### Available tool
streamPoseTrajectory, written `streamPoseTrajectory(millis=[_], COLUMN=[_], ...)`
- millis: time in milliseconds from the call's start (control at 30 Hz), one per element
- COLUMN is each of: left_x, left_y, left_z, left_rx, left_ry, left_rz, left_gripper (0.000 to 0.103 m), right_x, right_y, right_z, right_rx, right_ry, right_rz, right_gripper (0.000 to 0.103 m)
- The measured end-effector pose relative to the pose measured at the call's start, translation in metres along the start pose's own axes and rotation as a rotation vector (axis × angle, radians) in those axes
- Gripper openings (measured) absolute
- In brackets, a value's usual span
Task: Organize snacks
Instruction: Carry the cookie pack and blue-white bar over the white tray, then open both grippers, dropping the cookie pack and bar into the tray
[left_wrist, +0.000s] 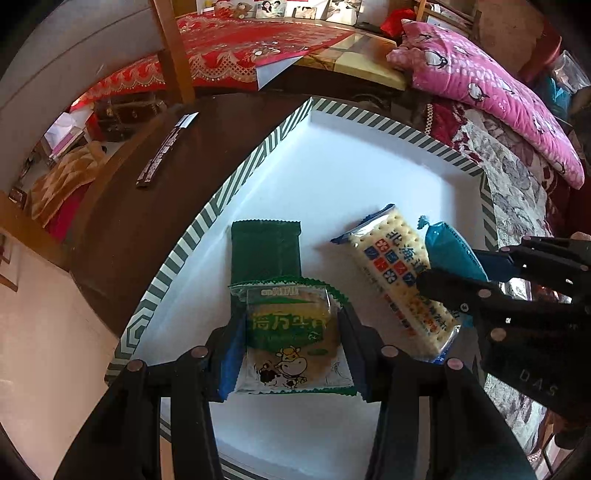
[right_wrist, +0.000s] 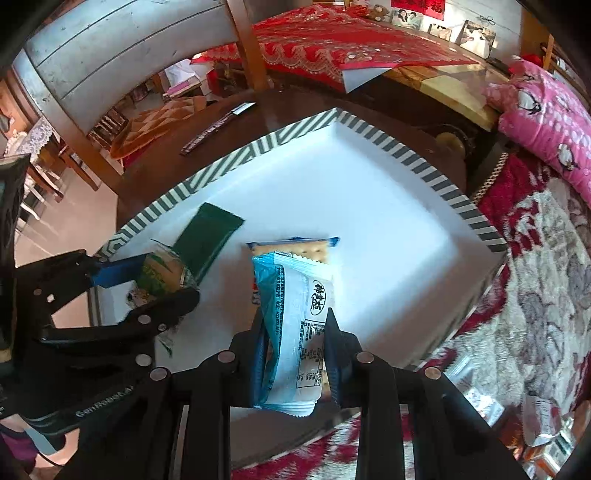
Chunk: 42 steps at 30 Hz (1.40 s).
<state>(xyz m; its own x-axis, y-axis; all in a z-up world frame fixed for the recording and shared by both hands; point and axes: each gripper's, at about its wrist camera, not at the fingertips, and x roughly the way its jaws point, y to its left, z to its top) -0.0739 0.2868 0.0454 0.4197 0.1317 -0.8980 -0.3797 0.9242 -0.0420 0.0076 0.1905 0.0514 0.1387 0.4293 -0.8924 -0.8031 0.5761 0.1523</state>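
Snacks sit inside a white tray (left_wrist: 332, 173) with a green-and-white striped rim, set on a dark wooden table (left_wrist: 122, 229). From the left wrist view, the left gripper (left_wrist: 291, 332) is clenched on a cow-print biscuit packet (left_wrist: 291, 339), its 2 fingers pressing the packet's left and right edges. Just beyond it lies a dark green packet (left_wrist: 265, 249), flat on the tray floor and partly tucked under the biscuit packet. To the right, a cracker pack (left_wrist: 399, 280) lies diagonally (blue and red squares on its label), and the right gripper (left_wrist: 458, 266) reaches in over it, clamped on a teal packet (left_wrist: 450, 254). A dark snack bar (left_wrist: 162, 151) rests on the table outside the tray.

From the right wrist view, the right gripper (right_wrist: 295, 339) grips the teal packet (right_wrist: 291, 325) upright, white back facing the camera. It hides most of the cracker pack (right_wrist: 295, 248); whether they touch is unclear. The left gripper (right_wrist: 147, 280) holds the biscuit packet (right_wrist: 162, 275) beside the green packet (right_wrist: 207, 240).
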Motion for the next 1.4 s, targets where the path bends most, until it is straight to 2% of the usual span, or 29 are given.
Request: streamPoseTrajectory(millis=[167, 300, 433, 600, 800, 1100, 1400], left_x=[0.002, 0.002, 0.000, -0.013, -0.034, -0.052, -0.057], left_y=[0.000, -0.001, -0.001, 0.002, -0.008, -0.046, -0.100], left_z=[-0.001, -0.002, -0.002, -0.001, 0.001, 0.004, -0.003], left_rx=[-0.006, -0.011, -0.012, -0.039, -0.025, 0.033, 0.121], left_ry=[0.011, 0.007, -0.001, -0.044, -0.110, -0.146, -0.152], left_rz=[0.002, 0.006, 0.023, 0.038, 0.062, 0.014, -0.038], left_gripper=[0.048, 0.053, 0.061, 0.073, 0.079, 0.082, 0.082], right_x=[-0.002, -0.006, -0.011, -0.029, -0.053, -0.082, -0.111], right_y=[0.002, -0.001, -0.003, -0.007, -0.017, -0.040, -0.071], right_z=[-0.003, -0.005, -0.009, -0.017, -0.029, -0.058, -0.101], right_rx=[0.010, 0.031, 0.041, 0.057, 0.080, 0.148, 0.227], right_ry=[-0.012, -0.021, -0.028, -0.064, -0.102, -0.143, -0.182], right_rz=[0.026, 0.045, 0.047, 0.056, 0.049, 0.023, -0.023], right_gripper=[0.034, 0.041, 0.041, 0.044, 0.048, 0.052, 0.055])
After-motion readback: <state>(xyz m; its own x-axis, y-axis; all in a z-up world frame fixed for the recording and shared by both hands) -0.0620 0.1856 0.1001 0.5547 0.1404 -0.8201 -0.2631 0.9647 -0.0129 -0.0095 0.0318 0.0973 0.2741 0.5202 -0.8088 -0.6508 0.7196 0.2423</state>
